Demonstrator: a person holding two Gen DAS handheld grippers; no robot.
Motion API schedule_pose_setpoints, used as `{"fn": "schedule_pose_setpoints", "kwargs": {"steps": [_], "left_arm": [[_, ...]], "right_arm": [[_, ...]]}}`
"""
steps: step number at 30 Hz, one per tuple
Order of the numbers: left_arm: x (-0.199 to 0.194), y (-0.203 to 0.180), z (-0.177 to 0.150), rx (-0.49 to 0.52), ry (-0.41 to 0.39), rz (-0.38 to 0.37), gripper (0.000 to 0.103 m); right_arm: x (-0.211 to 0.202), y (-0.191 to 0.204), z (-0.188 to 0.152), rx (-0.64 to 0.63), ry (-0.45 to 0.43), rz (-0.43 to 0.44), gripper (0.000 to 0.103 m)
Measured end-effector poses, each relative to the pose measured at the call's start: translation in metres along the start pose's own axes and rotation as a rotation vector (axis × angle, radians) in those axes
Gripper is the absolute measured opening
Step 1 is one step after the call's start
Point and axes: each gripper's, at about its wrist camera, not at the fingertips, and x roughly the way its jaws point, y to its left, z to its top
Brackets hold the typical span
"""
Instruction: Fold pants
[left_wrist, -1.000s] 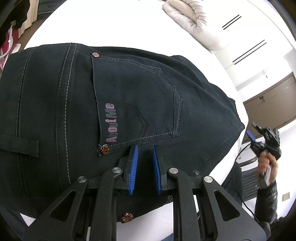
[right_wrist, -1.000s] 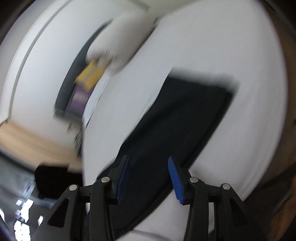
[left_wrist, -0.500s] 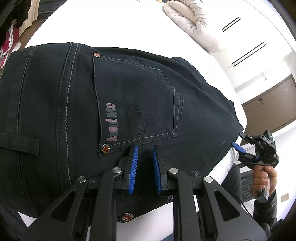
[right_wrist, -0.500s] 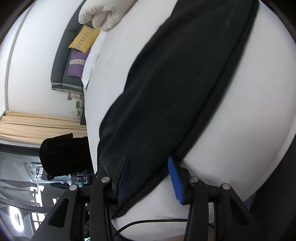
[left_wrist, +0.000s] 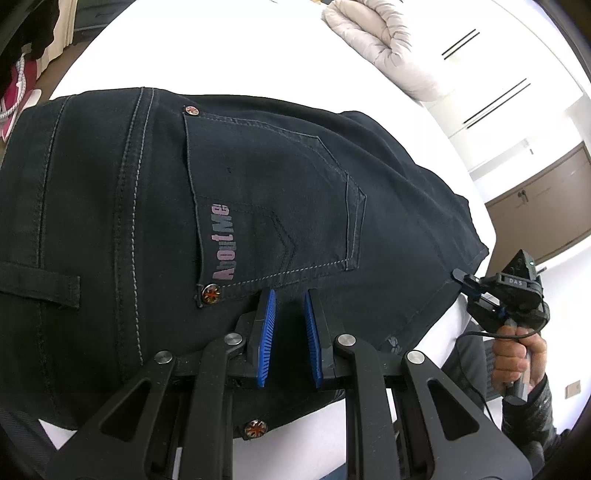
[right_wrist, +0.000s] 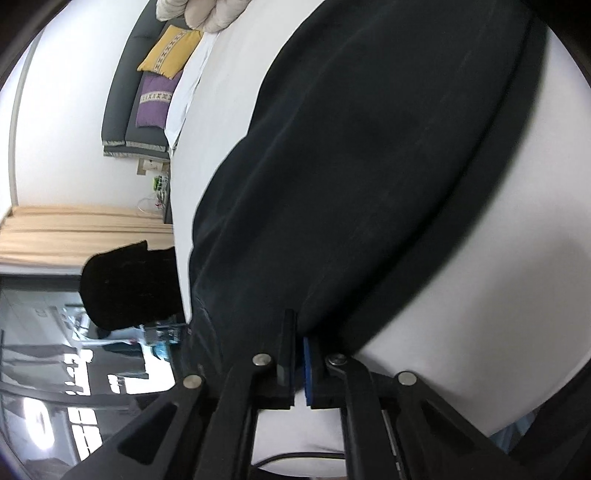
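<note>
The left hand-held gripper (left_wrist: 289, 306) hangs over the waist end of the dark pants (left_wrist: 258, 192), its blue pads (left_wrist: 266, 332) standing a narrow gap apart, nearly closed. Whether any cloth is pinched between them the left wrist view does not settle; the tips sit just below the back pocket (left_wrist: 273, 206), close to the copper rivet (left_wrist: 211, 292) at its corner. The pocket carries pale "AboutMe" lettering (left_wrist: 221, 243), and a belt loop (left_wrist: 40, 286) lies across the waistband at the left edge.

The right hand-held gripper (right_wrist: 300, 341) has just been closing and is now clenched on the pants (right_wrist: 369, 166) at the edge of the leg end, with dark fabric running in between the pads. From the left wrist view the same right hand-held gripper (left_wrist: 466, 283) meets the hem corner at the far right, gripped by a hand (left_wrist: 519, 354) in a dark sleeve (left_wrist: 532, 417).

The pants lie spread flat on a white bed (left_wrist: 221, 48), back side up, folded lengthwise so that one leg covers the other. A pale quilted bundle (left_wrist: 380, 44) rests at the far end of the bed. Beyond the bed in the right wrist view stands a grey sofa (right_wrist: 122, 110) with a yellow cushion (right_wrist: 170, 51) and a purple cushion (right_wrist: 155, 99), and nearer, a black chair back (right_wrist: 129, 288) beside a beige curtain (right_wrist: 74, 232)
</note>
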Motion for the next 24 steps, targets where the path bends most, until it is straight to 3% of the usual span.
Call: {"fn": "schedule_pose_setpoints", "kwargs": {"steps": [8, 10, 13, 16, 17, 18, 21, 24], "left_arm": [[-0.003, -0.007, 0.0, 0.024, 0.007, 0.025, 0.016], [-0.007, -0.016, 0.002, 0.034, -0.008, 0.054, 0.016], [-0.009, -0.038, 0.009, 0.065, -0.041, 0.012, 0.016], [0.008, -0.059, 0.017, 0.117, -0.008, 0.0, 0.016], [0.018, -0.065, 0.017, 0.138, 0.016, 0.006, 0.016], [0.029, -0.068, 0.015, 0.154, 0.047, 0.024, 0.016], [0.036, -0.067, 0.008, 0.164, 0.068, 0.033, 0.016], [0.032, -0.063, 0.005, 0.153, 0.079, 0.018, 0.016]], "right_arm": [[-0.004, -0.004, -0.006, -0.018, -0.008, 0.011, 0.004], [-0.006, -0.005, -0.004, 0.019, -0.001, 0.048, 0.009], [-0.009, -0.001, -0.004, 0.008, -0.032, 0.059, 0.026], [0.004, 0.008, -0.008, -0.019, -0.003, 0.063, 0.029], [0.007, 0.009, -0.01, -0.033, 0.006, 0.054, 0.023], [0.01, 0.009, -0.012, -0.042, 0.013, 0.033, 0.005], [0.009, -0.006, -0.015, -0.007, 0.02, 0.055, 0.001], [0.007, -0.002, -0.018, -0.049, 0.014, 0.049, 0.002]]}}
